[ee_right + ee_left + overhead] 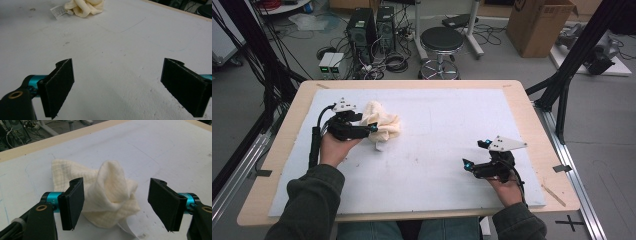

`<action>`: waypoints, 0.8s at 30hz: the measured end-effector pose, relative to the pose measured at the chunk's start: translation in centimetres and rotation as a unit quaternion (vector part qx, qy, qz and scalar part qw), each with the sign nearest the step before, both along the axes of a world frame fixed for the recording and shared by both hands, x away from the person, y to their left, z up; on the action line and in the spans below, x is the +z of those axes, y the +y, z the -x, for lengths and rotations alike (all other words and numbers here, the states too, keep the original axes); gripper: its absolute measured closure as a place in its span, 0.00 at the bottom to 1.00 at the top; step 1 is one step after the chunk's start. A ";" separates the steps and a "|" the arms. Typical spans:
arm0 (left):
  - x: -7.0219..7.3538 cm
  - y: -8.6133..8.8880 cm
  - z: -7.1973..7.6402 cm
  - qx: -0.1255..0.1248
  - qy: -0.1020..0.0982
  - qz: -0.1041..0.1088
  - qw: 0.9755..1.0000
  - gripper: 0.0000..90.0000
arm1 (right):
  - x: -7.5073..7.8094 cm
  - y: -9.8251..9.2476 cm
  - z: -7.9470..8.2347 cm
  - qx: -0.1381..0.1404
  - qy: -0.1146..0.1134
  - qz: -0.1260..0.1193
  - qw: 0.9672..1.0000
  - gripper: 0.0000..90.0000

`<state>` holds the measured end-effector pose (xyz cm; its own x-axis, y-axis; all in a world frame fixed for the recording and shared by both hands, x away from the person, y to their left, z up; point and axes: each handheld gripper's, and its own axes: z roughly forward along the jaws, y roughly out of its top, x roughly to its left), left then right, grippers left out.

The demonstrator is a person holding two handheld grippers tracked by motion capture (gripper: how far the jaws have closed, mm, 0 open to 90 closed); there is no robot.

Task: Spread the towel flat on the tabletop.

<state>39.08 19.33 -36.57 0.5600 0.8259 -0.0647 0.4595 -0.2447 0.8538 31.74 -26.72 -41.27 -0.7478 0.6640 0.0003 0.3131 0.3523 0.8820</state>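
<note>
Cream cloth (110, 195) bunched between wide left gripper (116, 205) jaws, label (58, 12) in right gripper view, right gripper (125, 87) jaws wide over bare bench (452, 150).

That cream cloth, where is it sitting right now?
In the high view the crumpled cream cloth lies on the far left part of the white mat, right in front of the open left gripper, far from the right gripper.

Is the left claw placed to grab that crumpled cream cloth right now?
Probably yes: the left claw is open with the crumpled cream cloth between its jaws, nothing in the way.
</note>
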 end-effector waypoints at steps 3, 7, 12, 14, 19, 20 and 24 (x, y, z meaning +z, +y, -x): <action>-0.6 -0.5 -1.1 0.007 0.010 0.009 1.000 0.35 | 0.0 0.0 0.0 0.001 0.001 -0.001 1.000 0.12; -1.6 -1.0 -2.0 0.013 0.021 0.012 1.000 0.38 | 0.1 -0.1 0.0 0.002 -0.004 -0.004 1.000 0.12; -3.5 -2.1 -3.4 0.031 0.034 0.006 0.999 0.49 | 0.0 0.0 0.0 0.004 -0.001 -0.005 1.000 0.12; -4.2 -2.4 -3.8 0.037 0.039 0.003 0.999 0.56 | 0.1 0.0 0.0 0.004 -0.002 -0.006 1.000 0.12; -5.4 -3.1 -4.4 0.046 0.049 -0.015 0.998 0.67 | 0.1 -0.1 0.0 0.009 -0.004 -0.008 1.000 0.12; -5.7 -3.3 -4.5 0.047 0.051 -0.023 0.997 0.69 | 0.1 -0.1 0.0 0.009 -0.005 -0.008 1.000 0.12; -6.7 -3.5 -5.0 0.047 0.060 -0.039 0.996 0.72 | 0.1 -0.1 0.1 0.009 -0.003 -0.009 1.000 0.12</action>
